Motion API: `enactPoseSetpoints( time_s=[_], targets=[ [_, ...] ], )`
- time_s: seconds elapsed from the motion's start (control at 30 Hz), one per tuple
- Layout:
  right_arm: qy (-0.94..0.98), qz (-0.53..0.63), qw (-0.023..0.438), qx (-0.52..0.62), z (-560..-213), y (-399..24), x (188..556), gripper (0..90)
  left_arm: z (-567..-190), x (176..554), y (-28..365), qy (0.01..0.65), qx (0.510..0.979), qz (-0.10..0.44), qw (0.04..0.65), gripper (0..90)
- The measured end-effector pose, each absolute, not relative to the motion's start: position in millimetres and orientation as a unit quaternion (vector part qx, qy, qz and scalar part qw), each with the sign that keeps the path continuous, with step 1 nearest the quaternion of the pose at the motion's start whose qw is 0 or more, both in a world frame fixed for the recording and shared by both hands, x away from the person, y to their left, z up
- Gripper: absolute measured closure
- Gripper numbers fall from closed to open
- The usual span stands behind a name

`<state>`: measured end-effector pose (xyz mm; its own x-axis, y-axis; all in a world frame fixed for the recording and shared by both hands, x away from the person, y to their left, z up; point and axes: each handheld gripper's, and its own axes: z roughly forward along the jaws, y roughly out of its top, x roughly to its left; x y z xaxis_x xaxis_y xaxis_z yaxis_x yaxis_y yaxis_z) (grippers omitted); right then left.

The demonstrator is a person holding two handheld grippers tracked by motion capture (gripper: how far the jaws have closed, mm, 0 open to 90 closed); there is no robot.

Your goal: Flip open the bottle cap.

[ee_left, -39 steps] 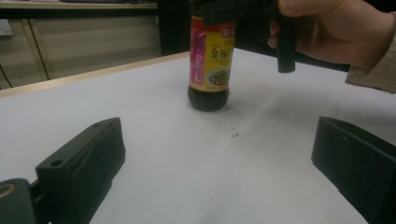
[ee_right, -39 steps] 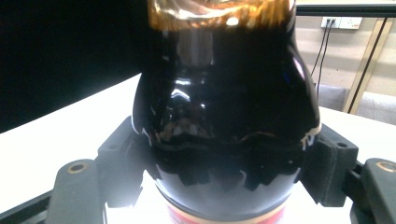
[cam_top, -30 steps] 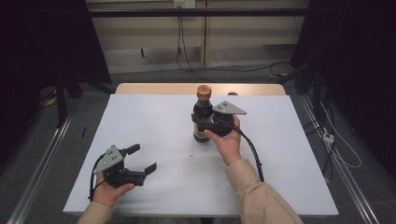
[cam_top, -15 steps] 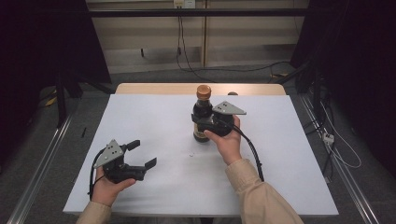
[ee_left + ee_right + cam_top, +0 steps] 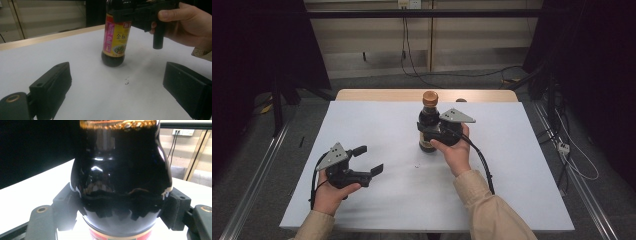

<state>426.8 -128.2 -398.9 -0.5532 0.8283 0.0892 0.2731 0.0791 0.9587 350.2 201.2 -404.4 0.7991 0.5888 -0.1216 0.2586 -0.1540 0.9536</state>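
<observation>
I see right gripper (image 5: 435, 131) at frame centre clamped on upright bottle (image 5: 428, 125); left gripper (image 5: 368, 160), lower left, well apart from bottle, jaws apart, just been closing slightly, empty.

Bottle (image 5: 428, 125): upright on the desk (image 5: 362, 120), a little right of its centre, toward the far edge. All places below are reckoned from the bottle.

Right gripper (image 5: 432, 131): at the bottle, coming from its near right; jaws one on each side of the body, above the label, pressed against it.

Right hand (image 5: 454, 150): just near-right of the bottle, behind that gripper.

Left gripper (image 5: 371, 160): well apart, to the near left, over the desk; jaws point toward the bottle with nothing between them.

Left hand (image 5: 332, 192): farther near-left, by the near desk edge.

Small speck (image 5: 417, 165): on the desk, just on the near side of the bottle.
</observation>
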Motion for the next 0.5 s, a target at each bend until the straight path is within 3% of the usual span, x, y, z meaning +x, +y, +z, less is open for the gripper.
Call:
enactPoseSetpoints(
  time_s=[0.5],
  targets=[
    [0.691,0.547,0.253,0.399,-399,-128,426,27.0,-376,375,180,0.274,0.742,0.117,0.6,3.6]
  ],
)
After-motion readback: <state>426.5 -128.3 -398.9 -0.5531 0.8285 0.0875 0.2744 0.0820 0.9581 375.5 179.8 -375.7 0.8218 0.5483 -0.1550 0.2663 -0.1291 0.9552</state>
